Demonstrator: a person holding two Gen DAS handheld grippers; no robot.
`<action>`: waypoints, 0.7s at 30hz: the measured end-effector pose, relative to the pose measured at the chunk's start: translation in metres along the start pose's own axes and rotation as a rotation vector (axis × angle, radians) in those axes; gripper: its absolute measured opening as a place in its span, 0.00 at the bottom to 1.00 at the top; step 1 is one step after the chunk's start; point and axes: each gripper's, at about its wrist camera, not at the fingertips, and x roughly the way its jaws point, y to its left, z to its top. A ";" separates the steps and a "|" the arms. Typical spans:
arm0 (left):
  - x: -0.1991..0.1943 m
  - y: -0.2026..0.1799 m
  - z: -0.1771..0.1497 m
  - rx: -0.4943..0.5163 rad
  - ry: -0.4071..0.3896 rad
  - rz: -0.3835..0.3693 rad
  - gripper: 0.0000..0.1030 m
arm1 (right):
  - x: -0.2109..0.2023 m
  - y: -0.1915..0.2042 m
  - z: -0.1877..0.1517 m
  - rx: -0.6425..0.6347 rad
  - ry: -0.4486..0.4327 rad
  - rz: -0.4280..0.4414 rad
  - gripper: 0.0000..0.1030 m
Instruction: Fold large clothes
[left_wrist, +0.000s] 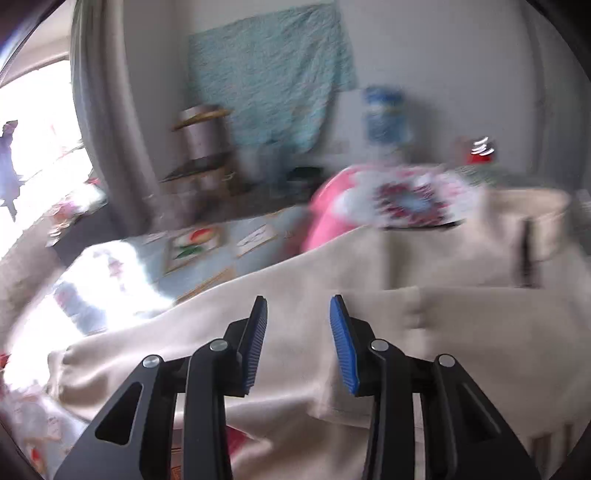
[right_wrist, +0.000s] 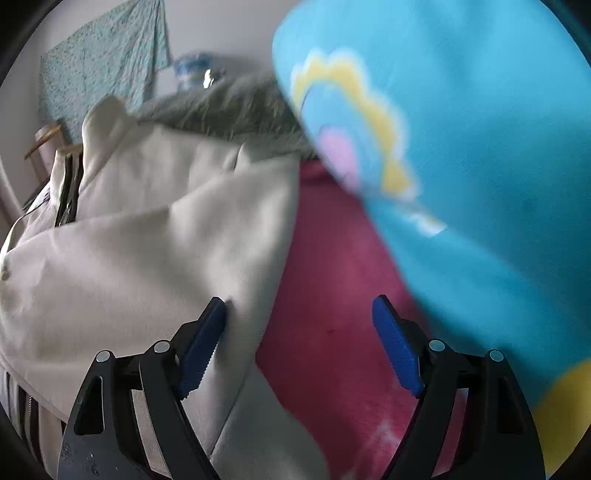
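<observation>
A large cream jacket lies spread over the bed, with a dark zipper near its far right. My left gripper hovers over its near part, jaws open and empty. In the right wrist view the same cream jacket fills the left side, its edge lying over a pink blanket. My right gripper is open wide, its left finger touching the jacket's edge and its right finger over the pink blanket. Both views are blurred.
A bright blue cushion with a yellow print crowds the right. A grey furry cover lies behind the jacket. A pink floral pillow, a light-blue patterned sheet, a wooden shelf and a bright window are beyond.
</observation>
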 end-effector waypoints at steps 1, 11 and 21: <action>-0.002 -0.004 0.000 -0.025 0.030 -0.128 0.33 | -0.019 0.003 -0.002 -0.029 -0.087 0.022 0.64; 0.056 -0.046 -0.042 -0.138 0.286 -0.528 0.00 | -0.015 0.068 -0.034 -0.422 0.094 0.232 0.59; 0.043 -0.025 -0.036 -0.162 0.209 -0.411 0.01 | -0.004 -0.007 -0.023 -0.082 0.157 -0.077 0.71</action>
